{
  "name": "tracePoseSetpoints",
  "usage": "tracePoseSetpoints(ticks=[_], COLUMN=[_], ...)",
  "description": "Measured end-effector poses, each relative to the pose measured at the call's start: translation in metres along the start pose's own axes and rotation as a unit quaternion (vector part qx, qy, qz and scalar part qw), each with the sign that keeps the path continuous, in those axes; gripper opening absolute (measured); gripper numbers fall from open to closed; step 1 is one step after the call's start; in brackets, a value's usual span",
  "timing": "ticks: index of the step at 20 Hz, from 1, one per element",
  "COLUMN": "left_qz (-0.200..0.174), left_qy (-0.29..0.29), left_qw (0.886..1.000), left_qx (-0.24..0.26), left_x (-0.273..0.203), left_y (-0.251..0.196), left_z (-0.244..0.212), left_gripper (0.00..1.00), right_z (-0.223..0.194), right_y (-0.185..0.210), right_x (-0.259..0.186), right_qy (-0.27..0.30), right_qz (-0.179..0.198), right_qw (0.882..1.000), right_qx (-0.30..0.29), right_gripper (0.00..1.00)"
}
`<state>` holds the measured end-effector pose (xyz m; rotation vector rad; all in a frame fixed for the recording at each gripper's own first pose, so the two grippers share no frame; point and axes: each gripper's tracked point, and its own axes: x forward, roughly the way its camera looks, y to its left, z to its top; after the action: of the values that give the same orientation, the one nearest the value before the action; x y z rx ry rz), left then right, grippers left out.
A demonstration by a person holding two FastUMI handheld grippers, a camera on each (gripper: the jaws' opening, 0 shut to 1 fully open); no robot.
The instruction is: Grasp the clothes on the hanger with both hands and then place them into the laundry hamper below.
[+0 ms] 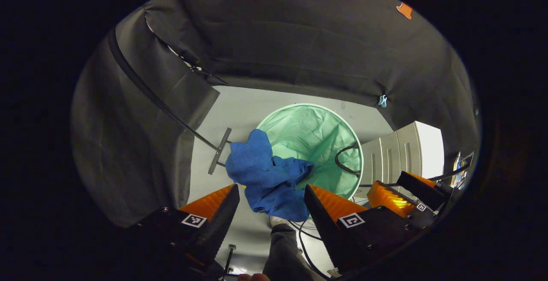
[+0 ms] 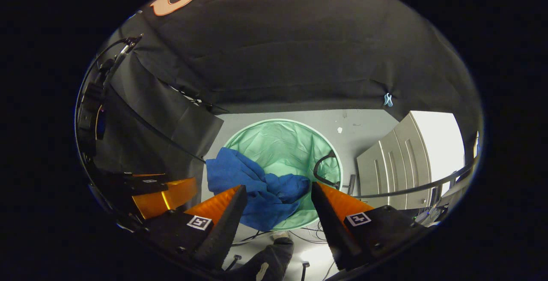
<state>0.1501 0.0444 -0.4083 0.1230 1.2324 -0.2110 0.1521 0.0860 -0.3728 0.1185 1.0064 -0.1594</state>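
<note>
We are looking down at the green laundry hamper (image 1: 312, 139) on the floor. The blue clothes (image 1: 267, 174) are hanging over its near rim, maybe partly inside. Our left hand-held gripper (image 1: 270, 201) is wide apart above them, holding nothing. Our right hand-held gripper (image 2: 278, 199) is wide apart too, just beside it.

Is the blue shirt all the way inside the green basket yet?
Not all the way. The blue garment lies crumpled across the near rim of the green hamper, part inside, part hanging outside. Both grippers are open above it.
</note>
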Motion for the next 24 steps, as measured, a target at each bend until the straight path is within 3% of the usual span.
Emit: tracePoseSetpoints(ticks=[11, 20, 24], left_qz=[0.037, 0.088, 0.106], left_qy=[-0.041, -0.078, -0.09], left_qw=[0.998, 0.986, 0.982], left_qx=[-0.02, -0.119, -0.13], left_x=[-0.023, -0.067, -0.08], left_y=[0.002, 0.001, -0.002], left_z=[0.027, -0.016, -0.04], left_gripper=[0.97, 0.98, 0.97], right_z=[0.017, -0.002, -0.021], right_y=[0.01, 0.004, 0.002], right_x=[-0.008, -0.042, -0.057], right_qy=[-0.02, -0.024, -0.029], right_qz=[0.04, 0.093, 0.107], right_qw=[0.999, 0.993, 0.99], right_qx=[-0.01, -0.072, -0.085], right_gripper=[0.99, 0.98, 0.98])
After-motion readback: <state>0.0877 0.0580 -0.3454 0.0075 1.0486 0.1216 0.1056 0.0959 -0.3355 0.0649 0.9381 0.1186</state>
